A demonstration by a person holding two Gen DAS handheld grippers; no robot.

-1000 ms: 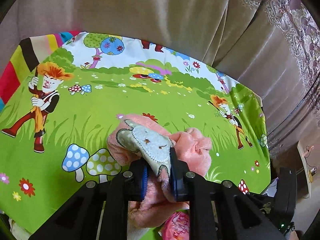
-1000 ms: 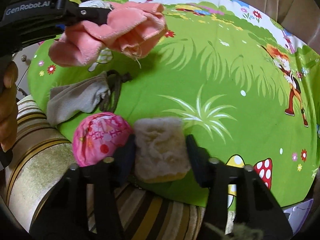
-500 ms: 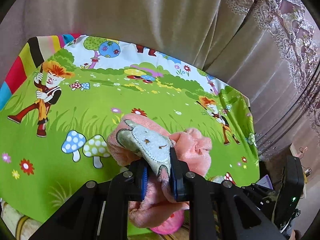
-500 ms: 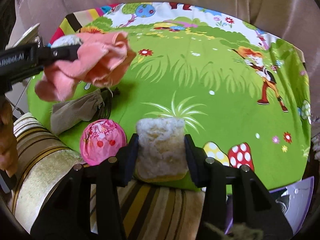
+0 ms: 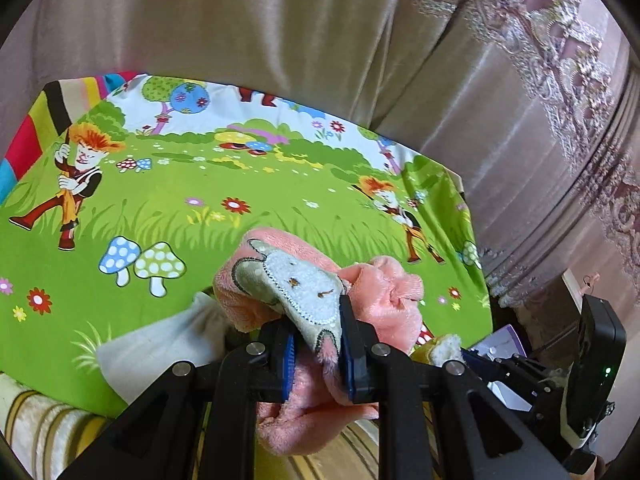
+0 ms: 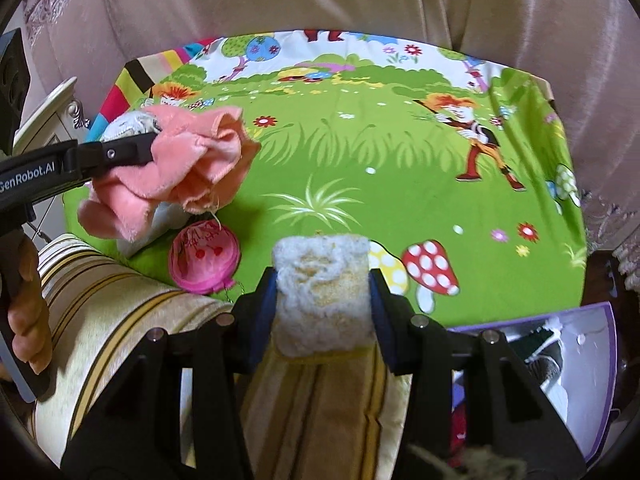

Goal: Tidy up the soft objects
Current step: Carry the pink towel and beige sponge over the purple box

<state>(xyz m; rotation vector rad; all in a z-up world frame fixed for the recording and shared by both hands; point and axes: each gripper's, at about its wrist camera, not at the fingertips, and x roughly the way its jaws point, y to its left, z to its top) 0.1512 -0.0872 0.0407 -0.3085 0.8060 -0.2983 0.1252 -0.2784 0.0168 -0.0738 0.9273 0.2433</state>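
Over cartoon-print green cloth [image 6: 360, 184] we've got both tongs loaded: left tongs [image 5: 318, 350] clamped tight on pink fleece piece with bunny patch [image 5: 304, 288], held in air; right tongs [image 6: 322, 300] squeezing fuzzy cream pad [image 6: 322, 284] near cloth's front edge. Carry step, we reckon. Pink round pouch [image 6: 204, 256] and grey drawstring bag [image 5: 160, 344] lie on cloth. Next we need drop spot for each, lower, then let go

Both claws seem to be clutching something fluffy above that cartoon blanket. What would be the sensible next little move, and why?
Probably carry both on toward a drop spot. The left gripper is clamped on the pink towel, the right gripper on the cream fleece piece, both lifted off the green blanket, so neither can grasp anything more.
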